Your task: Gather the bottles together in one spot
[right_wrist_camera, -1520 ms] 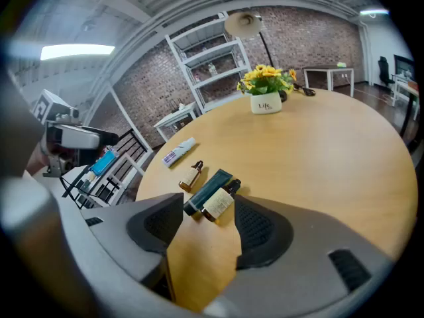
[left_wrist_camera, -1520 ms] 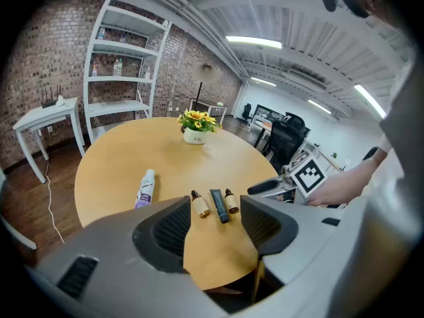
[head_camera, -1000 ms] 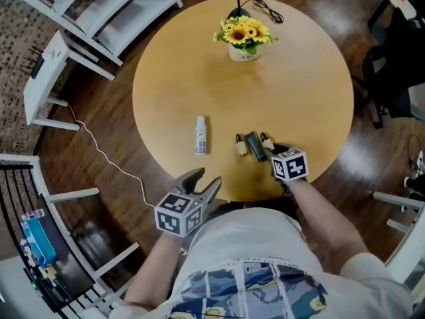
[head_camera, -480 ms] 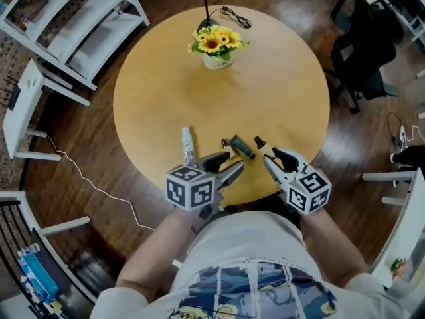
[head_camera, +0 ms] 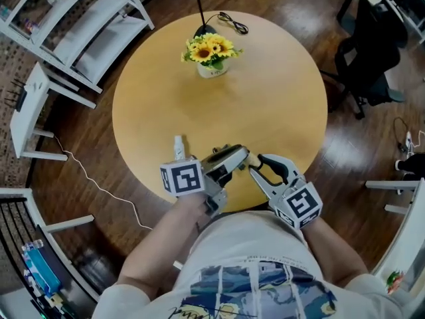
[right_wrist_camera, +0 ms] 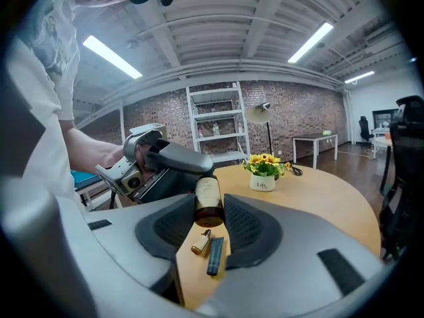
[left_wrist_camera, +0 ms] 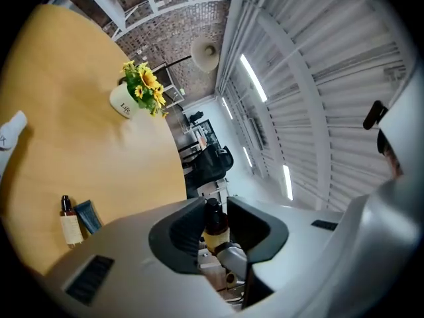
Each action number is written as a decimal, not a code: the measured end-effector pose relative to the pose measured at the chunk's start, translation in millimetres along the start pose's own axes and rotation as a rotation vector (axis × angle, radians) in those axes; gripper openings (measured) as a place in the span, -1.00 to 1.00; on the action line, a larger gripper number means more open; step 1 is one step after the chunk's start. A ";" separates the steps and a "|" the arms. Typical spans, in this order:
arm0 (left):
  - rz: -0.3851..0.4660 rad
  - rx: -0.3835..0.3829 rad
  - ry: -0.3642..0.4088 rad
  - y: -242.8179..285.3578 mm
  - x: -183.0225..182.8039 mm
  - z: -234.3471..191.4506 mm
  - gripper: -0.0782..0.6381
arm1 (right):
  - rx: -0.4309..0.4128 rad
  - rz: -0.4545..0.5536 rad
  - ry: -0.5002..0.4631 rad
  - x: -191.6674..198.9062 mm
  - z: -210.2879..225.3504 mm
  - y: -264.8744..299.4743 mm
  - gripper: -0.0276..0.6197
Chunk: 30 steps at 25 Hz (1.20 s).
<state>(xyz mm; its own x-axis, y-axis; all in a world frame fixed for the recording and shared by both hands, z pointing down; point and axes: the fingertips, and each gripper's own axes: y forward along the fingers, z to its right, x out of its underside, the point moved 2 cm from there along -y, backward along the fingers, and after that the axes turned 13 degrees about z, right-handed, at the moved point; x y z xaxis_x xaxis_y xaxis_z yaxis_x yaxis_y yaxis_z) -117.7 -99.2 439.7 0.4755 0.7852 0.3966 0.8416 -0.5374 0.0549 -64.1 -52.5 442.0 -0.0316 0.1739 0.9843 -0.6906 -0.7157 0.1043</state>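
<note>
Amber bottle (right_wrist_camera: 209,201) aloft — right claw (right_wrist_camera: 210,211) tight on base, left claw (left_wrist_camera: 215,209) just closing snug on cap.

Only the white flower pot (right_wrist_camera: 263,185) carries readable print, the word "Life".

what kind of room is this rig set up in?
Probably an open, loft-style office or studio. A bare brick wall has white metal shelving in front of it, strip lights run along the ceiling, and a black office chair stands near the round wooden table.
</note>
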 end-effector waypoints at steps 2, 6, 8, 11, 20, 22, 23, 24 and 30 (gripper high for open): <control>0.005 -0.032 0.061 10.4 -0.3 2.9 -0.51 | -0.027 -0.032 0.002 5.1 10.6 -1.3 -0.47; 0.054 -0.133 0.307 34.3 -18.8 -3.0 -0.56 | -0.031 -0.073 -0.023 16.5 51.6 -11.7 -0.38; 0.086 -0.241 0.491 44.2 -42.5 -20.4 -0.56 | -0.005 -0.087 -0.001 22.1 76.8 -23.5 -0.38; 0.125 -0.391 0.717 58.4 -85.8 -57.1 -0.56 | 0.024 -0.105 0.014 29.9 112.2 -41.9 -0.38; 0.199 -0.634 0.925 105.2 -163.5 -192.5 -0.56 | 0.112 -0.184 0.053 40.3 189.5 -112.2 -0.27; 0.205 -0.651 0.934 110.7 -170.4 -212.2 -0.56 | 0.134 -0.214 0.067 44.4 201.2 -127.7 -0.27; 0.210 -0.659 0.938 113.1 -173.5 -220.1 -0.56 | 0.145 -0.228 0.076 46.8 206.5 -134.8 -0.27; 0.215 -0.667 0.942 115.2 -176.4 -227.0 -0.56 | 0.155 -0.241 0.087 49.7 211.1 -141.1 -0.27; 0.261 -0.682 0.932 121.4 -183.9 -249.6 -0.56 | 0.176 -0.281 0.126 61.7 226.1 -156.4 -0.28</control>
<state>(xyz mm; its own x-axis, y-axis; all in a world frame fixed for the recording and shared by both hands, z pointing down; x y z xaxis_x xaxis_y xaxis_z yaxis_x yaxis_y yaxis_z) -166.9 -385.7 602.1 0.0047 0.2524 0.9676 0.3017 -0.9229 0.2393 205.3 -82.8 518.7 0.0454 0.4548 0.8894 -0.5506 -0.7315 0.4022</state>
